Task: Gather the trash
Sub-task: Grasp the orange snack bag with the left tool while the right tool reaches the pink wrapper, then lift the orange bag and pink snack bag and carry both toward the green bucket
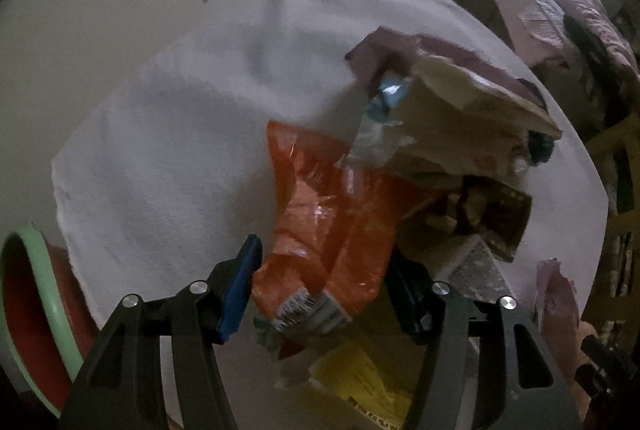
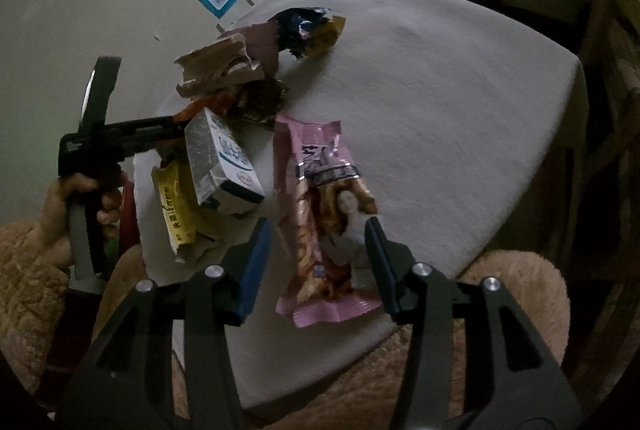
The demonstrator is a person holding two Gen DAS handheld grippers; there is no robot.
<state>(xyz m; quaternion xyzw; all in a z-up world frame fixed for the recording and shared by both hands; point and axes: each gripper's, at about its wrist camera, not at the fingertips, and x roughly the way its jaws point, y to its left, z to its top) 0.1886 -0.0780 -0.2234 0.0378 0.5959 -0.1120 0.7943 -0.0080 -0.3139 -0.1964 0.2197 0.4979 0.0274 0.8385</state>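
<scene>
Trash is lying in a loose pile on the white cloth (image 2: 420,102) covering the table: an orange wrapper (image 1: 332,214), a torn cardboard piece (image 1: 472,98), a small carton (image 2: 224,158), a yellow packet (image 2: 176,214) and a pink snack wrapper (image 2: 328,214), with a dark blue-and-yellow wrapper (image 2: 312,30) at the far end.

Left gripper (image 1: 324,290) is reaching into the pile, jaws spread with the orange wrapper sitting between them; the pads are not visibly pressing it, so reading this one as released. Right gripper (image 2: 320,262) is hovering with jaws wide apart, straddling the lower part of the pink snack wrapper, nothing clenched.

Risks from here:
- Orange wrapper is glossy and crumpled; it is likely to slide out if the pads are catching only a fold.
- It is overlapping the cardboard and carton, so a lift is likely to drag neighbours along and scatter them (possibly off the near edge).
- Pink wrapper is lying flat; closing on it could pinch the cloth instead, rucking it up.
- A green-rimmed bin (image 1: 36,310) is showing at the left view's lower left; a long carry is giving light film a chance to drop.

Hard to make out: left view is blurred and dim, printing is illegible, the bin is cut off by the frame, and whatever is lying under the cardboard is staying hidden.
</scene>
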